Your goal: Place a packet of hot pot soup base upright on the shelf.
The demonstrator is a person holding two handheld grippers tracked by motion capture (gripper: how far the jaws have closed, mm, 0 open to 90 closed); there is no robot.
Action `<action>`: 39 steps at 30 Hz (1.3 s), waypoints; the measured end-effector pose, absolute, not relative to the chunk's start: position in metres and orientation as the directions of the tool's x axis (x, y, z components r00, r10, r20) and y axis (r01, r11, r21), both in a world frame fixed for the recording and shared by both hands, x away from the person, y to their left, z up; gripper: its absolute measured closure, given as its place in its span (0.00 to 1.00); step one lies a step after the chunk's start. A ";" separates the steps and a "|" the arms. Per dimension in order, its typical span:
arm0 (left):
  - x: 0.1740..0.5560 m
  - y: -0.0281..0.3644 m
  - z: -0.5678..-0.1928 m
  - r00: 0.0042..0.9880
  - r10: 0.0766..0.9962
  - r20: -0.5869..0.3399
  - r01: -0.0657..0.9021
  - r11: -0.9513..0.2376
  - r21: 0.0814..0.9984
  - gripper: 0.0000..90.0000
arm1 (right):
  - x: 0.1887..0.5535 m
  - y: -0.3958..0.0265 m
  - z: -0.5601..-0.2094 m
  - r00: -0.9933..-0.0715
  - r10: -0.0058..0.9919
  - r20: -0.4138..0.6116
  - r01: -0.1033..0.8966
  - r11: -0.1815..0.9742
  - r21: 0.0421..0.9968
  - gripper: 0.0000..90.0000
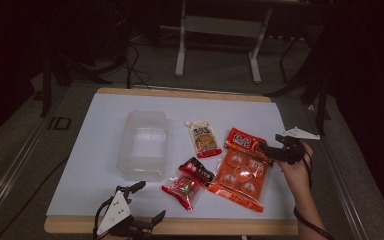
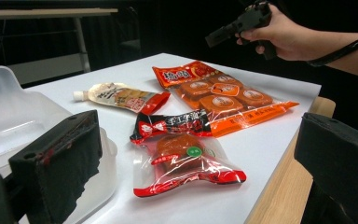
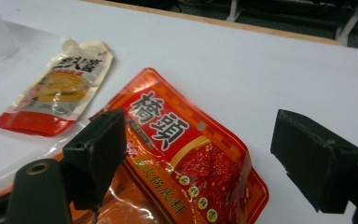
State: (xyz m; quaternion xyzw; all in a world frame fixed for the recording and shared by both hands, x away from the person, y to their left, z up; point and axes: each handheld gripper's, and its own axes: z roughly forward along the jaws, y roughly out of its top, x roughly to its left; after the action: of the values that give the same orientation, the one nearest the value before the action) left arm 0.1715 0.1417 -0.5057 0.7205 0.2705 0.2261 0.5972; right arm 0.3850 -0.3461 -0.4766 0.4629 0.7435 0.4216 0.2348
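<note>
The right hand-held gripper (image 1: 275, 146) hangs w/ jaws wide and nothing between them, just over the red seasoning packet (image 3: 186, 149), which lies flat on the worktop (image 1: 105, 115) w/ its near edge overlapping the orange tray pack (image 1: 240, 177). To grip well, it should prob. drop onto the packet's free far edge, away from the orange tray pack, one pad sliding under the foil, then pinch the seam, not the puffy middle. The left hand-held gripper (image 1: 145, 202), also wide and empty, sits at the worktop's near edge, on the far side of the orange tray pack from the right one; the clear tub (image 1: 142, 145) stands left of that pack.
</note>
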 end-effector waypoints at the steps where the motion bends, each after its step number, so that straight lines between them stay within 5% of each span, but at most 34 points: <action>1: 0.172 0.142 -0.506 0.752 0.659 0.004 0.120 -0.143 0.983 0.01 | 0.386 -0.346 -0.479 -0.460 0.887 0.040 0.494 0.218 0.841 0.22; 20: 0.171 0.140 -0.507 0.756 0.655 0.005 0.124 -0.151 0.981 0.01 | 0.407 -0.347 -0.528 -0.433 0.901 0.014 0.606 0.279 0.745 0.25; 24: 0.172 0.140 -0.507 0.756 0.654 0.008 0.124 -0.156 0.980 0.01 | 0.409 -0.352 -0.535 -0.434 0.895 0.106 0.637 0.221 0.739 0.28; 29: 0.172 0.138 -0.507 0.759 0.651 0.008 0.125 -0.158 0.979 0.01 | 0.406 -0.345 -0.534 -0.452 0.889 0.072 0.625 0.258 0.737 0.44; 31: 0.172 0.138 -0.507 0.759 0.651 0.009 0.125 -0.159 0.979 0.01 | 0.406 -0.344 -0.532 -0.432 0.901 0.046 0.635 0.268 0.724 0.59; 39: 0.172 0.138 -0.508 0.762 0.648 0.007 0.126 -0.159 0.979 0.01 | 0.404 -0.333 -0.530 -0.413 0.911 -0.016 0.634 0.300 0.713 0.93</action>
State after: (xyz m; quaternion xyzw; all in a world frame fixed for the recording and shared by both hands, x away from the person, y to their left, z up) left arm 0.1721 0.1379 -0.5075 0.7287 0.2656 0.2204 0.5915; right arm 0.4038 -0.3326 -0.5300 0.4971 0.7768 0.3208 0.2157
